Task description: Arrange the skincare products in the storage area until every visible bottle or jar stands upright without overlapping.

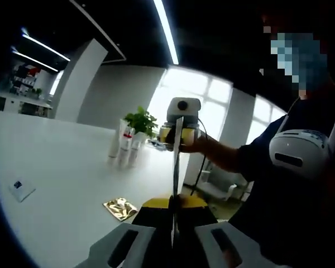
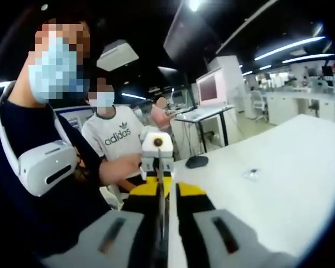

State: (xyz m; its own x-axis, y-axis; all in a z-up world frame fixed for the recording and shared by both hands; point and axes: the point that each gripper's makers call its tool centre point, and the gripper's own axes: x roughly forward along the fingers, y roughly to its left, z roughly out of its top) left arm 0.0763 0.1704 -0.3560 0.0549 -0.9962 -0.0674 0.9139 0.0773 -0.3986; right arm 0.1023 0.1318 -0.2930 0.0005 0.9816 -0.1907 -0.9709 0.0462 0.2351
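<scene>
Holding both grippers raised off the table (image 1: 56, 167), jaws pressed together, empty: left gripper (image 1: 173, 215), right gripper (image 2: 166, 192) | skincare tubes (image 1: 124, 146) upright, centre-left of left gripper view, beside plant (image 1: 140, 120) | gold sachet (image 1: 120, 209) flat nearby | arranging apparently not begun

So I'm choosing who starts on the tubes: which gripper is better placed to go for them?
Left, probably. The left gripper looks across the white table toward the upright tubes beside the plant. The right gripper faces people, a mouse and bare tabletop.
</scene>
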